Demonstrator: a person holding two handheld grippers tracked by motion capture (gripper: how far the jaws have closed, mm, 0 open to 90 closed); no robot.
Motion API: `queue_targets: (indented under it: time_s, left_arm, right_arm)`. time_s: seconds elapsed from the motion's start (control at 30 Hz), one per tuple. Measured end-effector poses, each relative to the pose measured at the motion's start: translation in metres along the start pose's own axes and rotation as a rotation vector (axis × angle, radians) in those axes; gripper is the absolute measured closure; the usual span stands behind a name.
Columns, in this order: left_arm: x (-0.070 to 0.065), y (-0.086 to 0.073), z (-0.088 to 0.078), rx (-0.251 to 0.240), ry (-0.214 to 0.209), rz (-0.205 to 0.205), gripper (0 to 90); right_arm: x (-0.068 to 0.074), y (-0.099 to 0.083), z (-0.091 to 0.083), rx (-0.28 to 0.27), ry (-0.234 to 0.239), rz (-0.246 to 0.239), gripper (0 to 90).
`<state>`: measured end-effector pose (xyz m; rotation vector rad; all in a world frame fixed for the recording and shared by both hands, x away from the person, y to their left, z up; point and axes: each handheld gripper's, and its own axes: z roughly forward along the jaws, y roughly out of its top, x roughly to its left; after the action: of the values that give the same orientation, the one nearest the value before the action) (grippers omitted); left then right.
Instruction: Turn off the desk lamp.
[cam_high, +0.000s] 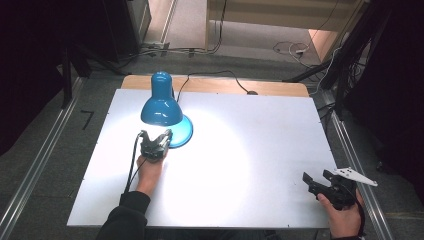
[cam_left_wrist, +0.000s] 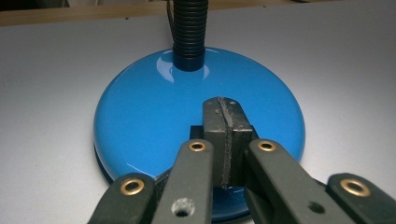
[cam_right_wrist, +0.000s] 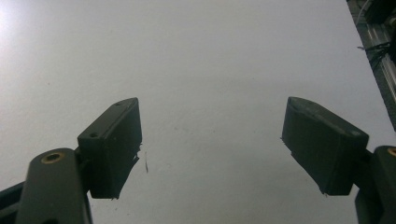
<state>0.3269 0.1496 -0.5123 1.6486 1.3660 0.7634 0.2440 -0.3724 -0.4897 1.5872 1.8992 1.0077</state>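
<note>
The left tongs (cam_left_wrist: 226, 135) were pressed together, pad against pad, with nothing between them, their tips over the near part of the blue lamp base (cam_left_wrist: 149, 121); whether they actually touched its glossy top was hard to tell from the left gripper view. In the high view the left tongs (cam_high: 156, 142) sat just in front of the lamp (cam_high: 163, 105), at the near edge of its base, held by the person's left hand (cam_high: 150, 170), with a dark sleeve (cam_high: 125, 217) coming in from below and a black cable (cam_high: 132, 165) trailing back beside the wrist.

The lamp stood toward the far left of the white worktop (cam_high: 260, 130). Its blue shade (cam_high: 161, 110) tilted down over the base and was lit, throwing a bright pool of light to the right of the lamp. A black ribbed neck (cam_left_wrist: 189, 32) rose from the far part of the base, and the lamp's cord (cam_high: 215, 75) ran off behind it over the worktop's far wooden edge.

The right tongs (cam_right_wrist: 210, 149) stood wide apart and empty above bare worktop. In the high view they (cam_high: 320, 179) lay well to the right of the lamp, near the worktop's near right corner, held by the right hand (cam_high: 345, 215), with the grey three-cornered plate (cam_high: 356, 175) on top.
</note>
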Motion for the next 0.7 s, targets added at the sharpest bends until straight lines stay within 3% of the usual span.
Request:
queue_targets:
  time_s: [0.7]
  left_arm:
    - [0.0012, 0.0015, 0.0015, 0.009, -0.006, 0.012, 90.0]
  right_arm:
    - [0.0015, 0.0002, -0.0003, -0.001, 0.004, -0.004, 18.8]
